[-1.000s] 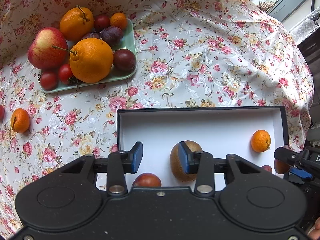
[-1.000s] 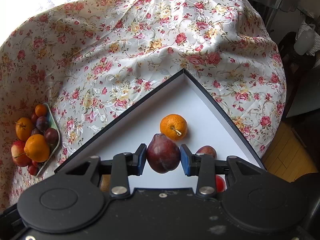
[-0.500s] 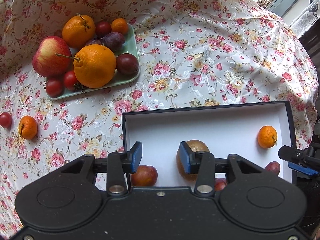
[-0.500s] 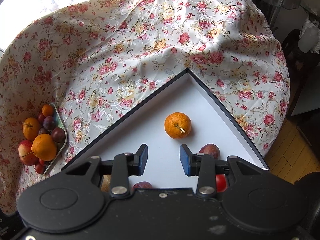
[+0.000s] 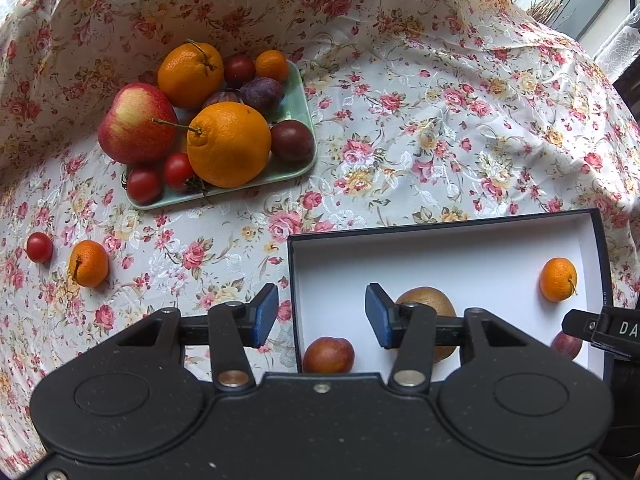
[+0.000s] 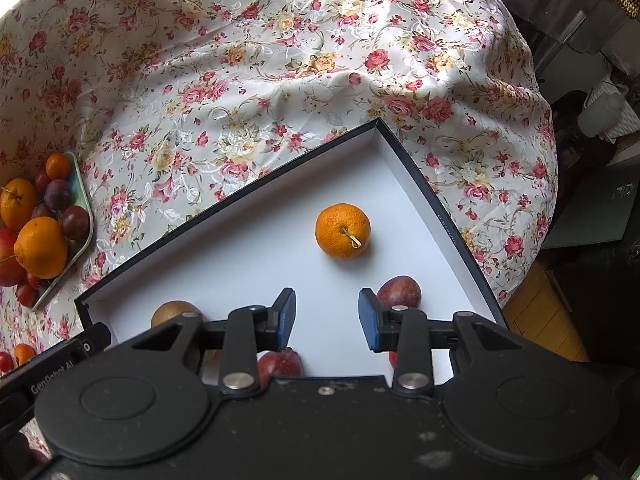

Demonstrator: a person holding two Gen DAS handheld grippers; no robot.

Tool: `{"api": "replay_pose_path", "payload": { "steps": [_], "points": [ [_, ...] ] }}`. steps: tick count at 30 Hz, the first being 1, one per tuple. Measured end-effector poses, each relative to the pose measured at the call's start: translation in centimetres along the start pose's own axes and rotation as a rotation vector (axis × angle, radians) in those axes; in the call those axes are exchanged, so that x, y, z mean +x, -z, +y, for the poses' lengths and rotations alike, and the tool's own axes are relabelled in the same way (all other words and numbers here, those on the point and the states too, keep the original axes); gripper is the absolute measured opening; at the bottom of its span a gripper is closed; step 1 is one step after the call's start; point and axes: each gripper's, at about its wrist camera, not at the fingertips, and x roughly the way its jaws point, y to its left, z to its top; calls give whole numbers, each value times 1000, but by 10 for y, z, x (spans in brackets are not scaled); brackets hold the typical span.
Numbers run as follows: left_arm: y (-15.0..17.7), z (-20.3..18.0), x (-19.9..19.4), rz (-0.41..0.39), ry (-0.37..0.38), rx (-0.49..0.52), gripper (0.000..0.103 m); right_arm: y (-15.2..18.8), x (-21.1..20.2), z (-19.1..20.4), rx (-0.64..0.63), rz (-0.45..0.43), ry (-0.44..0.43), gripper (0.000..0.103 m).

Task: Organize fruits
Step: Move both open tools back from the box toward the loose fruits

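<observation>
Both grippers are empty with their jaws apart. The left gripper (image 5: 322, 316) hovers over the near left corner of the white-lined box (image 5: 440, 240), its jaws straddling the box's left wall; the right gripper (image 6: 327, 318) hangs over the box's near edge, facing the far corner.

The box holds a kiwi (image 5: 426, 306), a small mandarin (image 6: 342, 230), 2 plums (image 6: 399, 292) (image 5: 329, 355) and a bit of red fruit half hidden behind the right gripper. Everything else waits outside, to the left: a green tray (image 5: 302, 92) heaped with 2 oranges, an apple (image 5: 136, 122), plums and cherry tomatoes, plus 2 strays on the floral tabletop (image 5: 400, 120) — a loose mandarin (image 5: 88, 263) and a cherry tomato (image 5: 39, 247) just beside it.

That is the relation the next pick turns on, as I judge it: all unsorted fruit lies ahead and left of the left gripper's jaws, well apart from the right gripper, which sees the tray only at its far left edge. The left hand is the nearer one. Being round, the fruits have no long axis to line up with.
</observation>
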Motion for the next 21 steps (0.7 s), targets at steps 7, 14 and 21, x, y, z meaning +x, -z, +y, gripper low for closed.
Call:
{"api": "replay_pose_path", "payload": {
  "steps": [7,14,21],
  "points": [
    [-2,14,-12,-91,-75,13,69,-1,5,20,-38,59,21,38],
    [-6,43,-16,-113,-46,-52,69,2,-6,44,-88,-5,20,38],
    [-9,81,-22,-158,-103,-102,69,6,-10,73,-120,-28,-5,38]
  ]
}}
